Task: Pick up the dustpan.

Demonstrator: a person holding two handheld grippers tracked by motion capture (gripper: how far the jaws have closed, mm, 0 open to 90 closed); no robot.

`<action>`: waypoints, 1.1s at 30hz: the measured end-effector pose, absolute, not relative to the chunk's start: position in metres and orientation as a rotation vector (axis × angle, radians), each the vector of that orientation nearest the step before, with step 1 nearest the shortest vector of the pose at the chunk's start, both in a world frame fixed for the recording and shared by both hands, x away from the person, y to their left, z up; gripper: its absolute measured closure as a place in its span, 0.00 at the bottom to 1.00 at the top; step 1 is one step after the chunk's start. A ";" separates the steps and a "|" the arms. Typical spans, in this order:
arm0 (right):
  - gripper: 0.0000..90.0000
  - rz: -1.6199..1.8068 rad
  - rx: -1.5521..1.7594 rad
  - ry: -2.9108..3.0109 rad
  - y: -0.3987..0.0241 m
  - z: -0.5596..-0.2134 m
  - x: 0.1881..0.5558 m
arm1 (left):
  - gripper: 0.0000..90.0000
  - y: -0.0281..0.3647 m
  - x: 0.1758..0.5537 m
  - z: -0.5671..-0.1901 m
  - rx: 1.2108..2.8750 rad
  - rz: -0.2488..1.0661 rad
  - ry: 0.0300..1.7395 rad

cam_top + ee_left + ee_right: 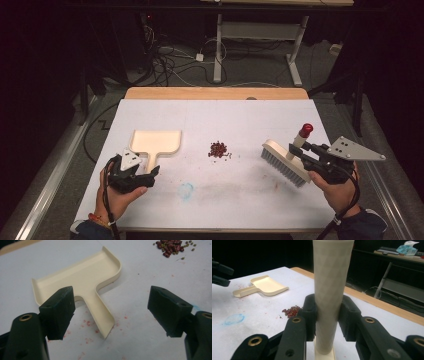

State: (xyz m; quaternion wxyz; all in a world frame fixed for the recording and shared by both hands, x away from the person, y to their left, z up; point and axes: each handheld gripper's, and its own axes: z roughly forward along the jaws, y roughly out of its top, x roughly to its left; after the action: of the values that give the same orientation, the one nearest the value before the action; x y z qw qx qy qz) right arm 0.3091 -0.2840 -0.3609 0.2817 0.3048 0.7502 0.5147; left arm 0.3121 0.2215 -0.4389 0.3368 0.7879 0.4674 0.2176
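Right gripper (306, 148), right of high view, clamped on cream handle of brush (285, 161); pads squeeze handle from both sides in right gripper view. Brush looks light and stiff with soft bristles; smooth handle may twist in grip, so hold low, near head.

Left gripper (150, 171), lower left, jaws apart, nothing between, hovering at dustpan (82, 277) handle. Dustpan thin, rigid plastic, likely slides on table (250, 190); take by flat handle.

Beans (218, 149) at frame centre, small, likely roll and scatter.

Lab: dark room, floor cables (170, 62)
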 end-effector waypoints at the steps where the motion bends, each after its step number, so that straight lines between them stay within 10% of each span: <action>1: 0.78 1.374 0.829 2.008 -0.284 -0.361 0.310 | 0.24 0.220 0.319 -0.439 2.060 0.543 1.266; 20: 0.78 1.339 0.853 2.020 -0.282 -0.367 0.313 | 0.34 0.224 0.381 -0.485 2.063 0.418 1.607; 33: 0.78 1.350 0.876 2.019 -0.279 -0.369 0.322 | 0.70 0.230 0.389 -0.484 2.126 0.392 1.483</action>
State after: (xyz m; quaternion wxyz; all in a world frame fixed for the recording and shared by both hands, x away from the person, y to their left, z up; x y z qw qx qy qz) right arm 0.3224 -0.2795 -0.3686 0.2762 0.3262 0.7515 0.5025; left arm 0.3893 0.2302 -0.4838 0.2571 0.7836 0.5467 0.1447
